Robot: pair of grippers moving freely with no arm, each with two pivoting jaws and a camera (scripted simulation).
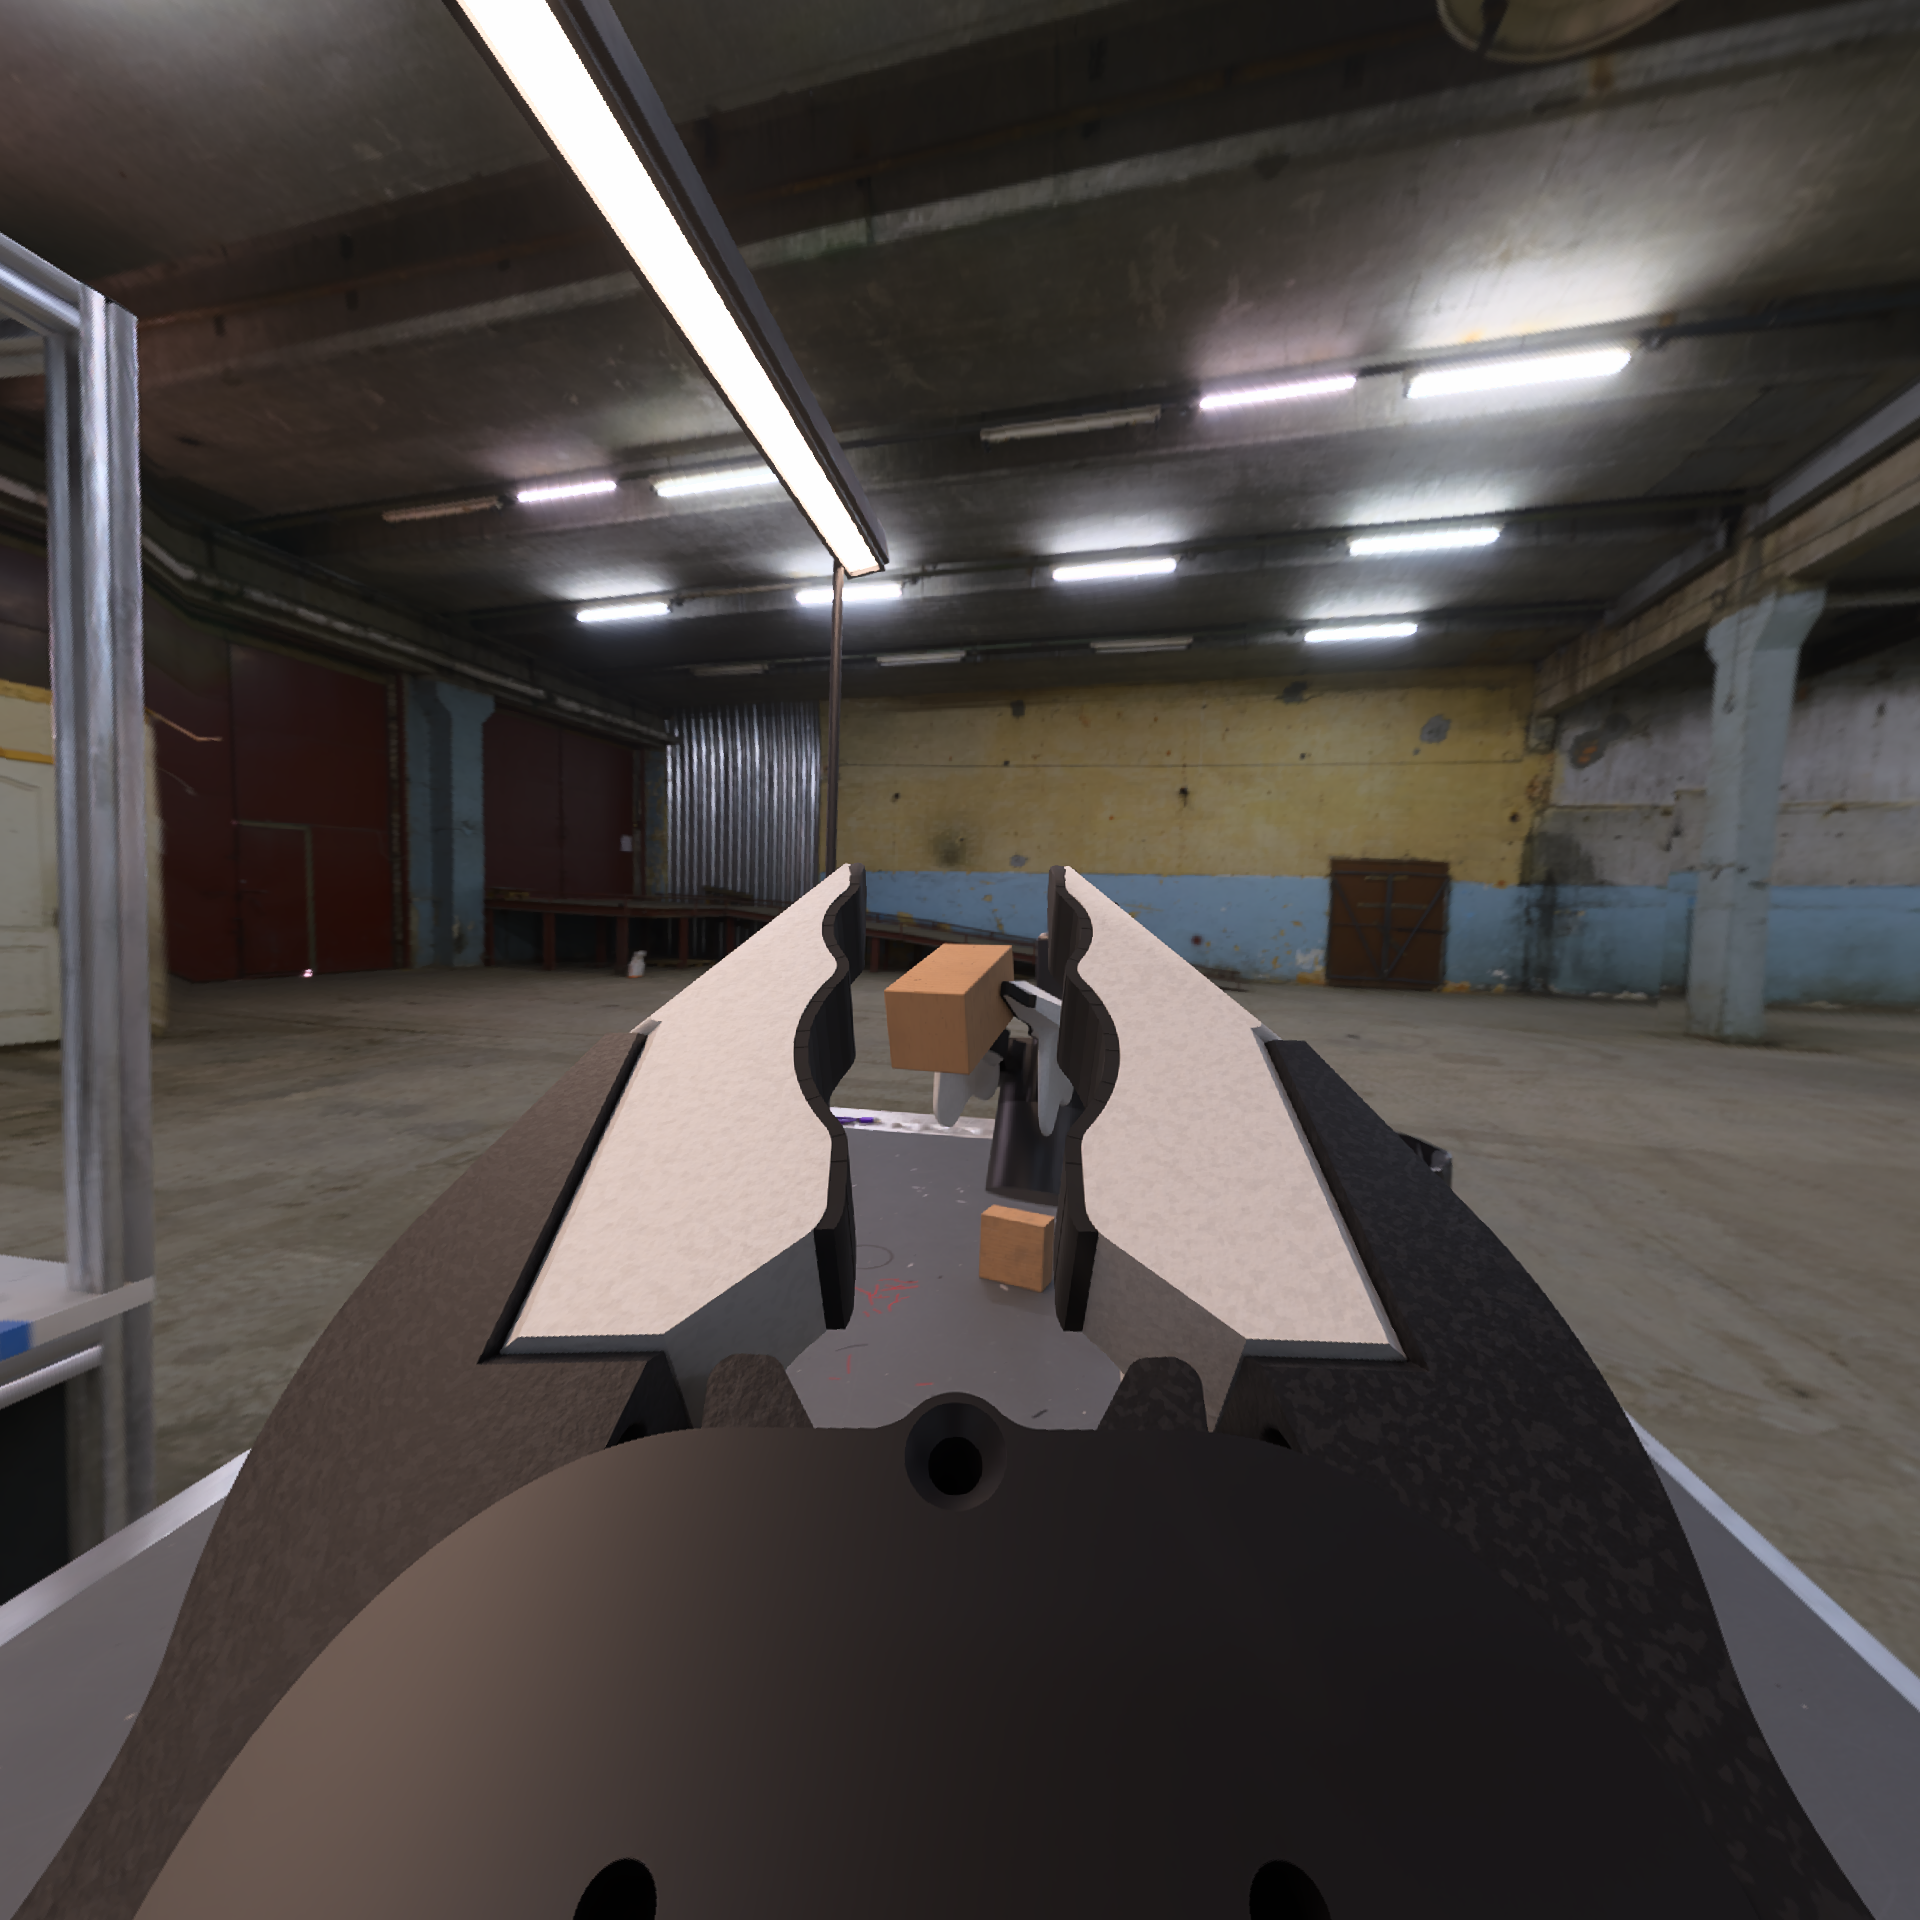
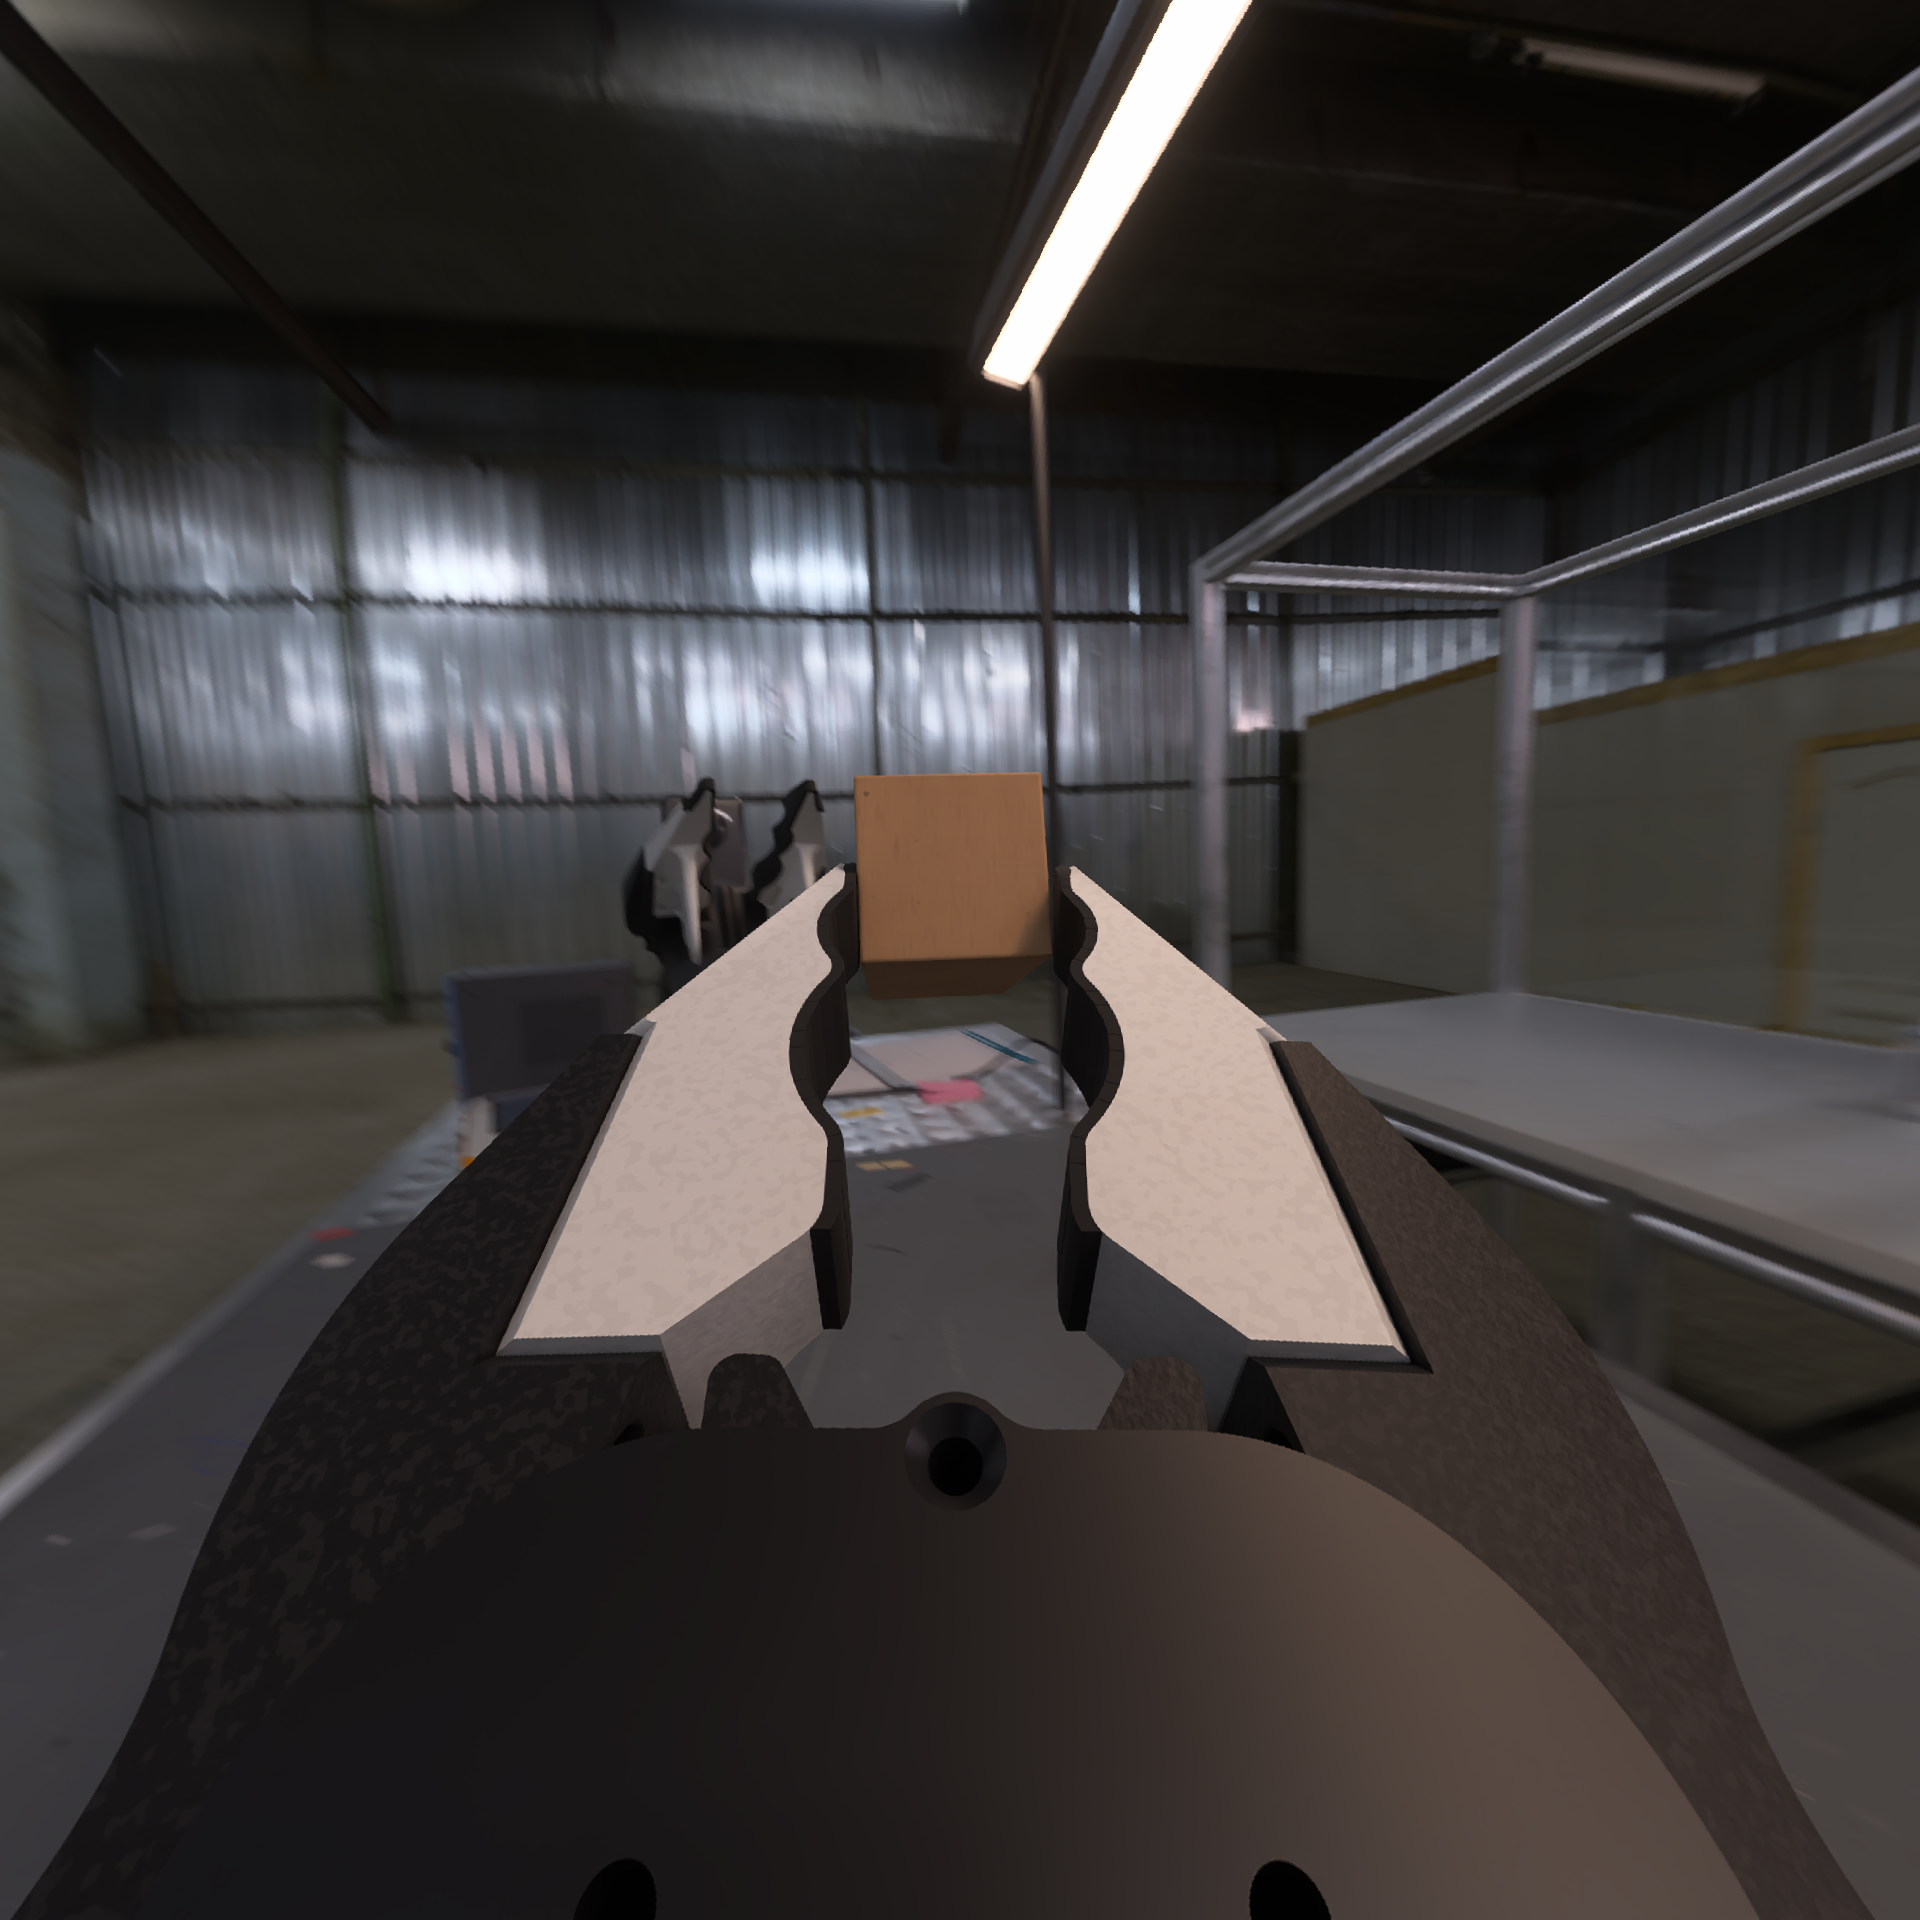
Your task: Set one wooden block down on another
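My right gripper [image 2: 954, 904] is shut on a wooden block [image 2: 951, 873] and holds it at the fingertips, clear above the grey table [image 2: 935, 1226]. In the left wrist view this held block [image 1: 948, 1006] hangs in the air with the right gripper [image 1: 1016, 1049] behind it. A second wooden block [image 1: 1016, 1247] stands on the table [image 1: 914, 1205], below the held one and slightly right of it. My left gripper [image 1: 954, 894] is open and empty, well short of both blocks. It also shows far off in the right wrist view [image 2: 727, 873].
Papers and a pink item [image 2: 951, 1091] lie on the far part of the table, with a dark box [image 2: 540, 1029] beside them. A metal tube frame [image 2: 1517, 727] and a grey side table [image 2: 1558, 1049] stand to the right. A metal post [image 1: 94, 779] rises at the left.
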